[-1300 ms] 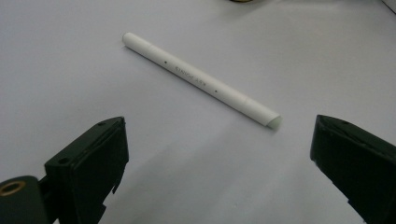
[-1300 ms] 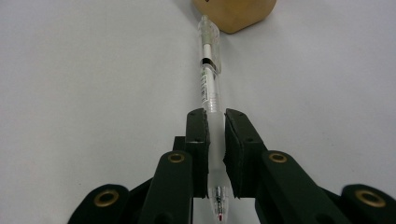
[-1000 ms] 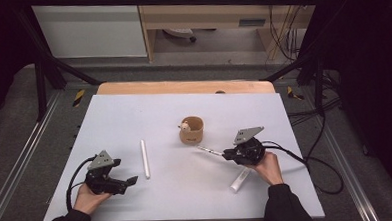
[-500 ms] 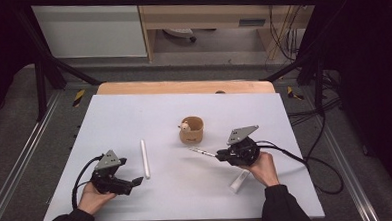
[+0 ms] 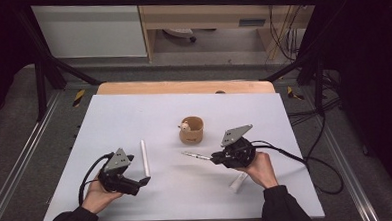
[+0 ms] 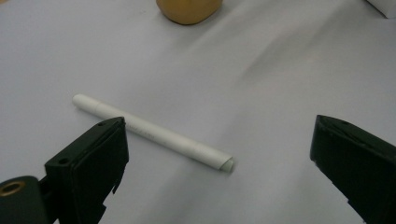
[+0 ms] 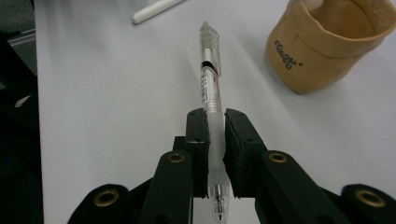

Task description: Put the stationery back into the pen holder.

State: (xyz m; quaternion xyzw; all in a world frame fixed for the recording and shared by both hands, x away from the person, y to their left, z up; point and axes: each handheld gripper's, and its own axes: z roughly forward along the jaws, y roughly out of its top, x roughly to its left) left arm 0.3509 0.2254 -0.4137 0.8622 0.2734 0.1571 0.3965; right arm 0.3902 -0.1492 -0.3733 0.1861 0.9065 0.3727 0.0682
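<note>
The clear pen [image 7: 210, 84] sits pinched between the jaws of the right gripper [image 7: 215, 140], its clip end pointing forward over the white table [image 5: 134, 113] and its tip back toward the hand. In the high view the pen [image 5: 196, 155] juts out at about nine o'clock from that gripper [image 5: 220, 158], with the tan fabric cup [image 5: 191, 129] close by at roughly twelve o'clock from its free end. The step in hand looks like carrying the pen to the cup; to do it well, lift the clip end above the rim, tilt the pen toward upright over the mouth, and let go only once it is well inside, since the soft wall could fold or tip under a sideways push. The left gripper [image 5: 137, 182] has its jaws spread wide with nothing between them, and the white pen [image 6: 154, 134] lies flat on the table just ahead, at about one o'clock from it in the high view. A further white marker [image 5: 238, 182] lies beside the right hand.
</note>
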